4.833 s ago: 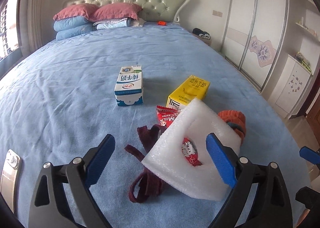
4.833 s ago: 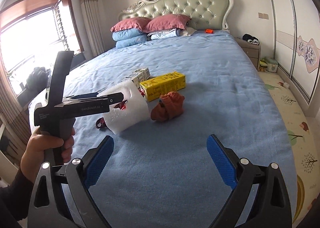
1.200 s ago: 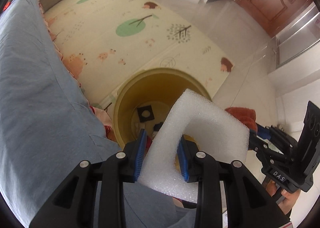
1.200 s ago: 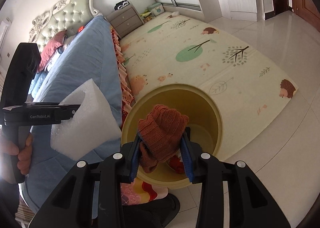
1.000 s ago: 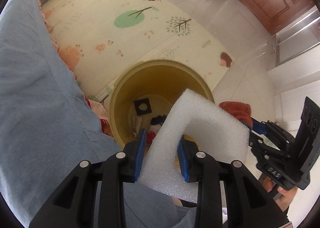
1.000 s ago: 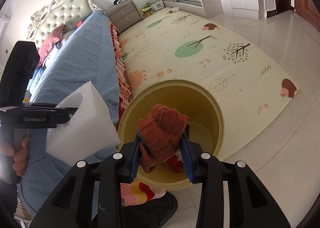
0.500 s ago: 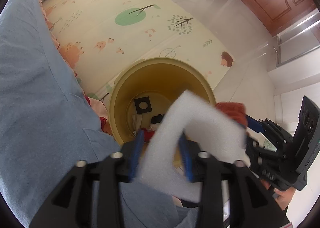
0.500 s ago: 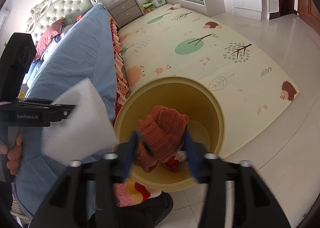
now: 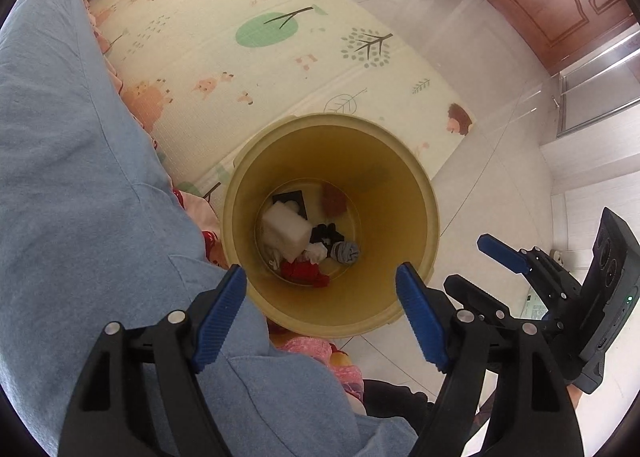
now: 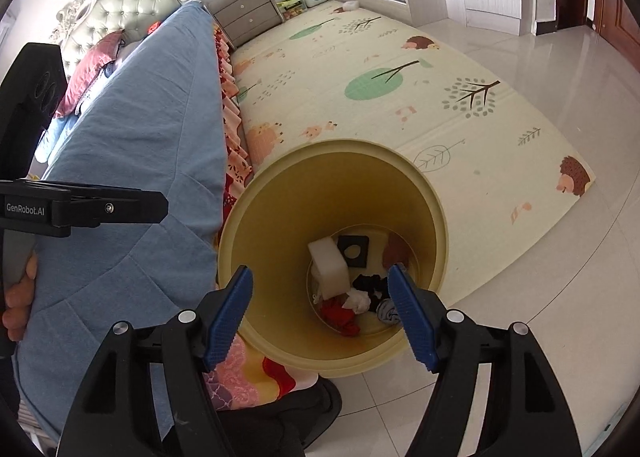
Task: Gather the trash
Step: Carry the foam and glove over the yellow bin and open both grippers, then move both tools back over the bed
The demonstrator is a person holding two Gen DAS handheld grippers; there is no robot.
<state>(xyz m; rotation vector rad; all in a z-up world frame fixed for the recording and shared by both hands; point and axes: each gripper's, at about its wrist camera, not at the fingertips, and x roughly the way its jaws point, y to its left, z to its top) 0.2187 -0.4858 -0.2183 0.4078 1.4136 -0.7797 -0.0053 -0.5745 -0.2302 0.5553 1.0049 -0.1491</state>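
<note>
Yellow bin (image 9: 424, 193) on tiled floor (image 10: 560, 97) between blue bed (image 9: 60, 137), left, and patterned play mat (image 10: 360, 69); left gripper (image 9: 320, 315) and right gripper (image 10: 320, 313) spread, empty.

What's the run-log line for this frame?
left gripper: open, empty | right gripper: open, empty | foam, knit hat: in bin

A home bedroom: a bed (image 10: 132, 129) with a tufted headboard (image 10: 124, 1) at upper left, a nightstand (image 10: 246, 15) beside it, a children's play mat (image 10: 400, 97) across the tiled floor (image 10: 560, 57)
</note>
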